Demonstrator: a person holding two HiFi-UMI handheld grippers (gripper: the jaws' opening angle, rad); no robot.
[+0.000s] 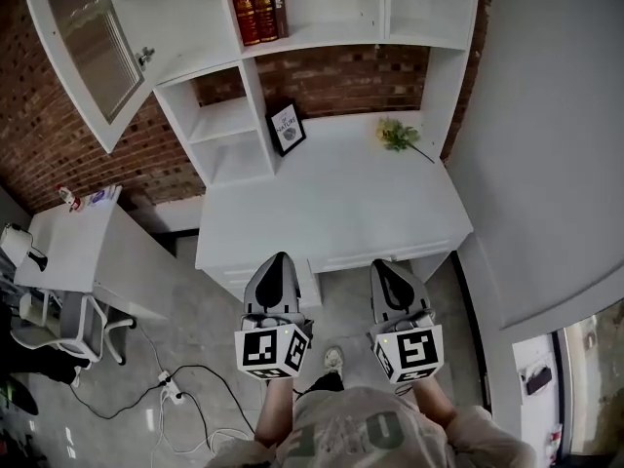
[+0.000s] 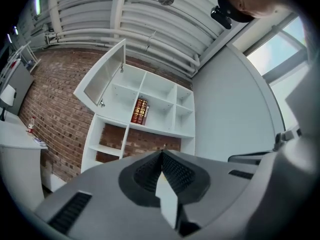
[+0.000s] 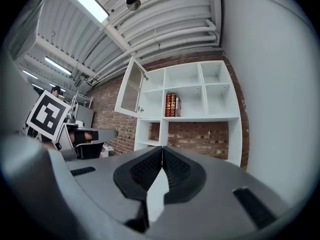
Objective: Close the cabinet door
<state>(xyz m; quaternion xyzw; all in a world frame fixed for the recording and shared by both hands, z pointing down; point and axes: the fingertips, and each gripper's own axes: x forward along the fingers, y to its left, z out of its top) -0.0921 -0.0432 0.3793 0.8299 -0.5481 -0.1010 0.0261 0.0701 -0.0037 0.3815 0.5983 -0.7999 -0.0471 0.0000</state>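
A white wall cabinet (image 1: 322, 27) stands over a white desk (image 1: 331, 213) against a brick wall. Its glass-paned door (image 1: 83, 42) at the upper left hangs swung wide open; the door (image 2: 105, 74) also shows in the left gripper view and the door (image 3: 131, 87) in the right gripper view. Red books (image 1: 255, 4) stand on a shelf. My left gripper (image 1: 276, 266) and right gripper (image 1: 388, 271) are both shut and empty, side by side just before the desk's front edge, well short of the door.
A framed picture (image 1: 287, 128) and a sprig of yellow flowers (image 1: 400, 136) rest at the back of the desk. A second white table (image 1: 93, 252) with a chair (image 1: 58, 325) stands to the left. Cables and a power strip (image 1: 171, 388) lie on the floor. A grey wall (image 1: 546, 144) runs along the right.
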